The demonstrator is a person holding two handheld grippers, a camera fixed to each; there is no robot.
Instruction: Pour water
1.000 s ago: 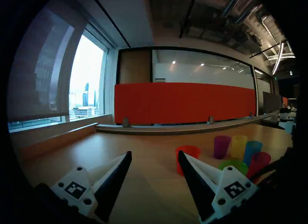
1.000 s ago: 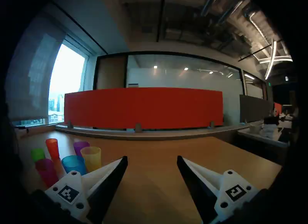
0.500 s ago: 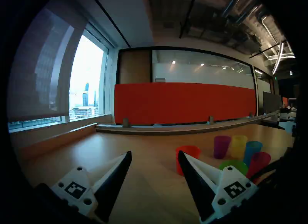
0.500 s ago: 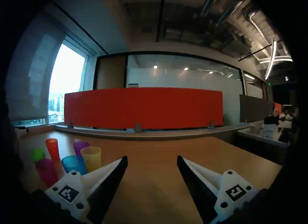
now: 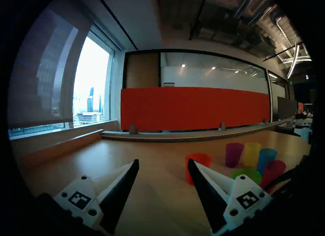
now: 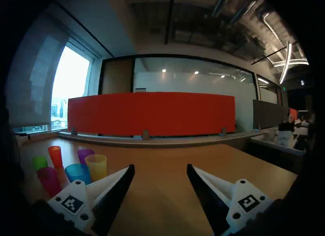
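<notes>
The left gripper (image 5: 162, 162) and right gripper (image 6: 160, 167) gape, empty. The orange cup (image 5: 198, 165) stands nearest the left one, other cups (image 5: 252, 153) just beyond it (which holds water is unclear); best grip mid-wall, keeping it upright.

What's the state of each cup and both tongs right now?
left tongs: open, holding nothing
right tongs: open, holding nothing
orange cup: upright, fill level not visible
purple cup: upright, fill level not visible
yellow cup: upright, fill level not visible
blue cup: upright, fill level not visible
green cup: upright, fill level not visible
magenta cup: upright, fill level not visible
</notes>
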